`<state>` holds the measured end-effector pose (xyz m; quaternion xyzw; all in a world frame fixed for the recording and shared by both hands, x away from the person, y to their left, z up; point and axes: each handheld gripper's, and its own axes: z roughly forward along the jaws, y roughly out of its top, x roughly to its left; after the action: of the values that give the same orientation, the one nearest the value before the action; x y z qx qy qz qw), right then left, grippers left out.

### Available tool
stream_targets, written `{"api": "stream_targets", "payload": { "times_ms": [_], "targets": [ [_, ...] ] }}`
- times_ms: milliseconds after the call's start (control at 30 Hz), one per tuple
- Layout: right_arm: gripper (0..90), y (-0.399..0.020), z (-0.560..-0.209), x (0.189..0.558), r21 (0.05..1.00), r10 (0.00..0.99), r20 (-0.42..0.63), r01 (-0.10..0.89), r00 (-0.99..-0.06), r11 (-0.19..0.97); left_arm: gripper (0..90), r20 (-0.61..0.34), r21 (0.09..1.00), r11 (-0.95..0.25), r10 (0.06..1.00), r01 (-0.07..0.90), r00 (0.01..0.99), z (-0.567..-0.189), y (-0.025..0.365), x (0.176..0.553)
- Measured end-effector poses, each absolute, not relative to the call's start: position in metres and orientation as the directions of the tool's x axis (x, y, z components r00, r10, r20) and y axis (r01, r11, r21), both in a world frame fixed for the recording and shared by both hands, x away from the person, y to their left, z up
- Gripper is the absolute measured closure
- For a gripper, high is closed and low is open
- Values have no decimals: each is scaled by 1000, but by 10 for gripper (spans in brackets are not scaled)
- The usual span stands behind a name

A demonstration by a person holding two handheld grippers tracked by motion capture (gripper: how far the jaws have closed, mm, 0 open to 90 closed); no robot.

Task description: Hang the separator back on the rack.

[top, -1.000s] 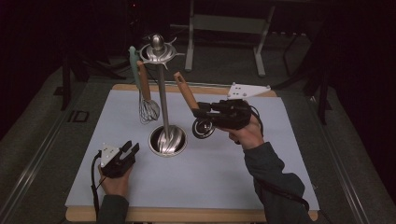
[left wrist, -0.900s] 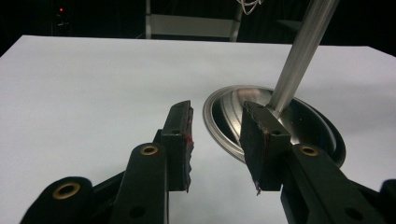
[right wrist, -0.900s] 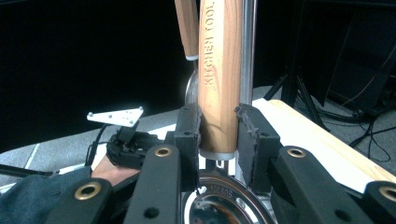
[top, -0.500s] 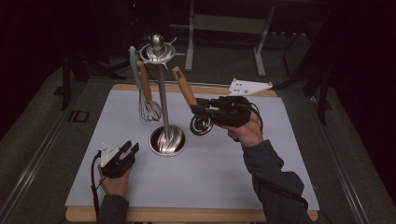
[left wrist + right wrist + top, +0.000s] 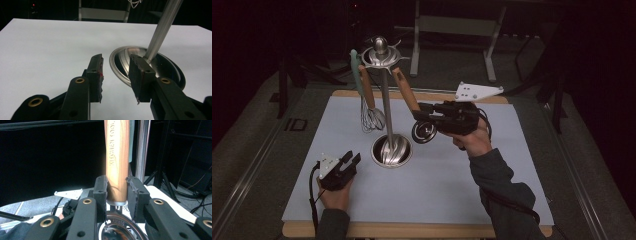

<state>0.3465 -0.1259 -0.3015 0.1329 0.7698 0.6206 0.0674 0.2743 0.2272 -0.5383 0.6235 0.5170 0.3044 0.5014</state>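
Note:
A chrome utensil stand (image 5: 385,105) rises from a round base (image 5: 391,150) on the white mat. A whisk (image 5: 371,118) with a wooden handle hangs from its top ring, beside a teal-handled utensil (image 5: 355,67). My right gripper (image 5: 418,116) is shut on the lower end of a wooden-handled utensil (image 5: 404,90), whose round metal head (image 5: 424,132) hangs below the jaws; the handle leans up toward the stand's top. In the right gripper view both pads clamp the handle (image 5: 117,152), with the pole (image 5: 142,150) just behind. My left gripper (image 5: 351,158) rests open on the mat, left of the base (image 5: 125,60).
The white mat (image 5: 462,190) covers a wooden table top, with bare mat in front and to the right of the stand. Dark floor, a metal frame (image 5: 452,25) and tripod legs lie beyond the far edge.
My right gripper has lifted the wooden-handled utensil slightly up and to the left, bringing the handle's top closer to the stand's ring. The left gripper has stayed put.

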Motion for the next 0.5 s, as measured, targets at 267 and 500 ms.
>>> {"api": "stream_targets", "payload": {
  "times_ms": [267, 500],
  "targets": [
    [710, -121, -299, 344, 975, 277, 56, 112, -959, 193, 638, -136, 940, 34, 950, 340, 281, -538, 227, 274],
    [711, -117, -298, 343, 974, 277, 52, 110, -959, 196, 638, -139, 940, 37, 950, 340, 280, -538, 228, 274]
  ]
}}
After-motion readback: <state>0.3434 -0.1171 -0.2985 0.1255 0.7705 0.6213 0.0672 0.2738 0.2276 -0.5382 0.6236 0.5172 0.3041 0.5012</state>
